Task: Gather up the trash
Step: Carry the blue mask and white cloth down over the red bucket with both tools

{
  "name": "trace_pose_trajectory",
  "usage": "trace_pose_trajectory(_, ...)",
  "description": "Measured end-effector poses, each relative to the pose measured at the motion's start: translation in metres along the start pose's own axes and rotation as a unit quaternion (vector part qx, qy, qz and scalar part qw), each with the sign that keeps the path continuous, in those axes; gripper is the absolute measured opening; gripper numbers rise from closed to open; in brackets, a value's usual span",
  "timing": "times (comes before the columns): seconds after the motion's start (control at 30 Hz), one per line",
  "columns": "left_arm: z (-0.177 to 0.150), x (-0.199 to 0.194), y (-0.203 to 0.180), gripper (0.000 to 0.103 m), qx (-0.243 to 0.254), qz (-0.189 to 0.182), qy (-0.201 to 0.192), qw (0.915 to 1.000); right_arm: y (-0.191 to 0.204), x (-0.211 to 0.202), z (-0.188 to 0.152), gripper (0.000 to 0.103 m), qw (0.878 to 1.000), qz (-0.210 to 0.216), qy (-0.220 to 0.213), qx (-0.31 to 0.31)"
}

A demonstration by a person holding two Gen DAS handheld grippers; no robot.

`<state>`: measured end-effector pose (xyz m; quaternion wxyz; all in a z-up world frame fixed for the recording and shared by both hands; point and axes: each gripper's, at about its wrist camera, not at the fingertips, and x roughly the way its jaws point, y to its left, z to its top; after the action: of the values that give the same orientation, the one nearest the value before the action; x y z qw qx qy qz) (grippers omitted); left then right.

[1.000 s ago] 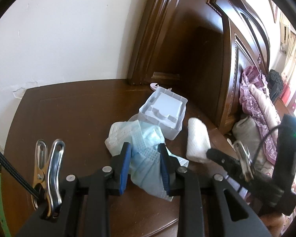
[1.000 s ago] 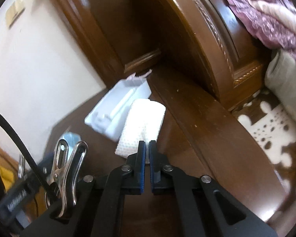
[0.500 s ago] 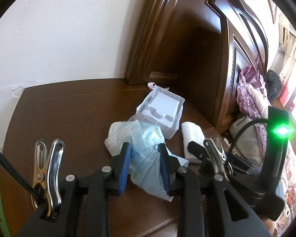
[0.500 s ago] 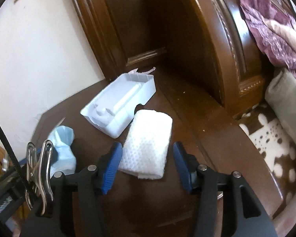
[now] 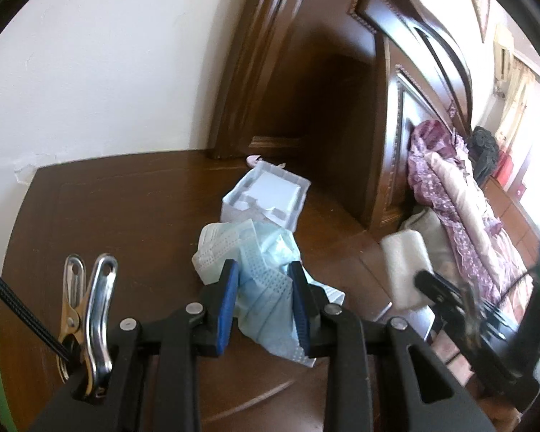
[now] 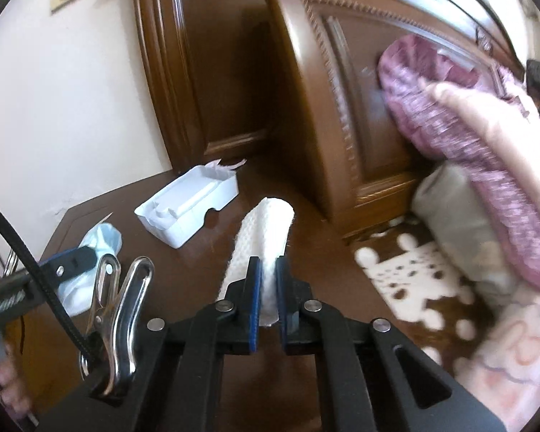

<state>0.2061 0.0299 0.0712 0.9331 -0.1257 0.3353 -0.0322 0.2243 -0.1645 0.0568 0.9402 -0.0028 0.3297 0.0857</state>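
My left gripper (image 5: 264, 304) is shut on a crumpled pale blue face mask (image 5: 259, 273) on the dark wooden nightstand (image 5: 126, 208). My right gripper (image 6: 268, 300) is shut on a folded white paper towel (image 6: 266, 237) and holds it lifted off the nightstand; the towel also shows in the left wrist view (image 5: 406, 270) at the right. A white plastic packaging tray (image 5: 266, 198) sits behind the mask, and it appears in the right wrist view (image 6: 190, 205) left of the towel. The mask shows there too (image 6: 100, 241).
A carved wooden headboard (image 6: 342, 90) rises right of the nightstand. A bed with purple bedding (image 6: 468, 136), a grey pillow (image 6: 460, 223) and a spotted blanket (image 6: 414, 280) lies to the right. A white wall (image 5: 108, 72) stands behind. A small pink scrap (image 6: 226, 165) lies behind the tray.
My right gripper opened around the paper towel, then shut on it and lifted it up and to the right. My left gripper has kept its hold on the mask.
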Motion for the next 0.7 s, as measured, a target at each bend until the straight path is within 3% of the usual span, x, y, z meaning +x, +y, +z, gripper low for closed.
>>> trace_pose_trajectory(0.3, -0.024, -0.033, -0.027, 0.029, 0.042, -0.021, -0.01, 0.9988, -0.028, -0.075, -0.044, 0.009, 0.999, -0.03, -0.025, 0.013)
trace_pose_trajectory(0.7, -0.079, -0.085, -0.035, 0.029, 0.048, -0.047, 0.023, 0.9975, -0.049, -0.161, -0.082, 0.009, 0.997, -0.056, -0.055, 0.02)
